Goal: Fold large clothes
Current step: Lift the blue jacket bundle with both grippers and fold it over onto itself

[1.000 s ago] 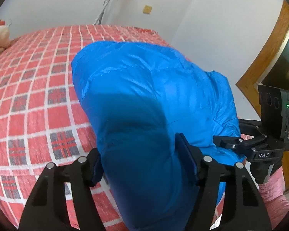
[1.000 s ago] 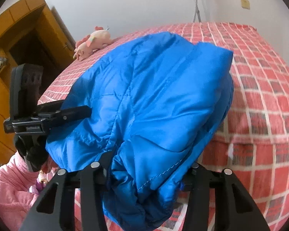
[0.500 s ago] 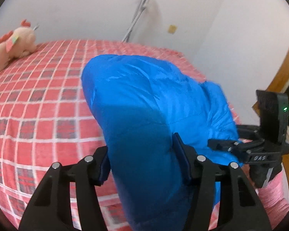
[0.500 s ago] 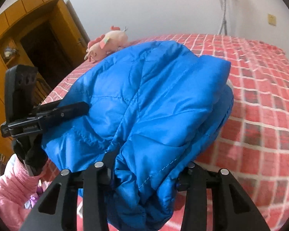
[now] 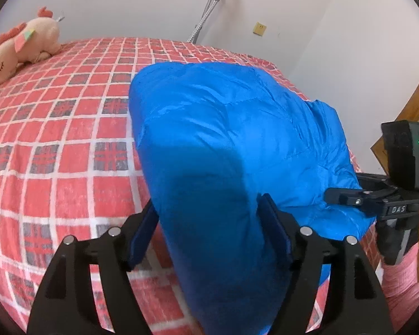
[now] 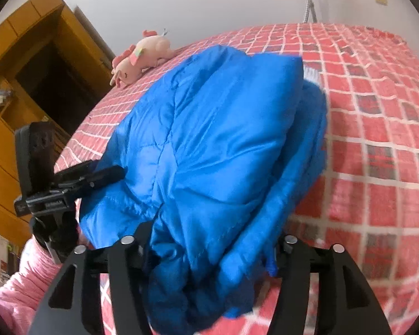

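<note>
A folded, puffy blue jacket [image 5: 223, 117] [image 6: 209, 125] lies on the red checked bed [image 5: 56, 139] [image 6: 377, 139]. My left gripper [image 5: 208, 203] straddles its near left end with jaws opening; the right pad touches the fabric, while a sliver of bed shows beside the left pad. My right gripper [image 6: 212, 234] straddles the bunched near right end, jaws opening, fabric still filling the gap against both fingers. Each gripper appears side-on in the other's view: the right gripper [image 5: 332, 196] and the left gripper [image 6: 117, 171] at the jacket's edges.
A pink plush toy [image 5: 22, 44] [image 6: 139, 55] rests at the far side of the bed. A wooden wardrobe [image 6: 14, 83] stands beyond the bed's left side. Pink sleeves [image 6: 19, 284] [image 5: 399, 273] show behind the grippers. White walls close off the far end.
Both grippers carried the jacket across the bed, bringing the plush toy into the left view. In the last half second both pairs of jaws widened around the fabric.
</note>
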The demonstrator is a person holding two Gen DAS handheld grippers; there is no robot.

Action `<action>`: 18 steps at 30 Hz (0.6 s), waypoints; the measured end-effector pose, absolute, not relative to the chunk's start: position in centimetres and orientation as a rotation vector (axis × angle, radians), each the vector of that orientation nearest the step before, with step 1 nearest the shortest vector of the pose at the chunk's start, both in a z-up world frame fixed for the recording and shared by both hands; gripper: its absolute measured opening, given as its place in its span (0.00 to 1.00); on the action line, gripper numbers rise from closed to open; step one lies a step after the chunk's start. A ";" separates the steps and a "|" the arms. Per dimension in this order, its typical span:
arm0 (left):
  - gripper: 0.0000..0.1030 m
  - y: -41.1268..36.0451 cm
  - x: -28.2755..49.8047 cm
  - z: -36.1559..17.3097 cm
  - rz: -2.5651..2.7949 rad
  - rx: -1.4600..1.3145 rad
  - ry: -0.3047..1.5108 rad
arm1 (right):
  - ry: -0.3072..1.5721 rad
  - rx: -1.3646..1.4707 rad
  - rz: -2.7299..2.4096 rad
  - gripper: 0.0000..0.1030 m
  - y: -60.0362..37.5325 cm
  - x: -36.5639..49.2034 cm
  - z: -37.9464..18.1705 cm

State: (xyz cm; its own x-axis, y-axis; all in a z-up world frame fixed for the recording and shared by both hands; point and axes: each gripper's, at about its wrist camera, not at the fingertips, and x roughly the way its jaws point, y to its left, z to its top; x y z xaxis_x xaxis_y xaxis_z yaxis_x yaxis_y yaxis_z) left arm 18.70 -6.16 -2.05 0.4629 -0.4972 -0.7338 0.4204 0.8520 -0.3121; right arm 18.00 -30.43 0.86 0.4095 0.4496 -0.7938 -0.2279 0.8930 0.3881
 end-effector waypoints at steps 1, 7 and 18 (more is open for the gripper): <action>0.71 -6.1 18.4 -1.9 -0.562 -0.085 0.925 | 1.064 0.225 0.424 0.58 -30.7 17.5 1.2; 0.74 -6.5 17.8 -2.1 -0.557 -0.043 0.915 | 1.078 0.217 0.383 0.61 -31.7 15.6 1.1; 0.86 -6.9 20.7 -3.1 -0.601 -0.105 1.012 | 1.144 0.445 0.452 0.88 -34.5 17.6 -2.6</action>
State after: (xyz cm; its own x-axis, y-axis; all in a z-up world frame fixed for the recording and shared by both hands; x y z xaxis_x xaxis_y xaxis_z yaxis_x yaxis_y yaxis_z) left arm 20.69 -6.86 -3.09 0.3838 -0.5182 -0.7643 0.4235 0.8343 -0.3529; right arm 17.65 -34.47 -2.58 0.3457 0.5542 -0.7572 -0.1138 0.8258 0.5524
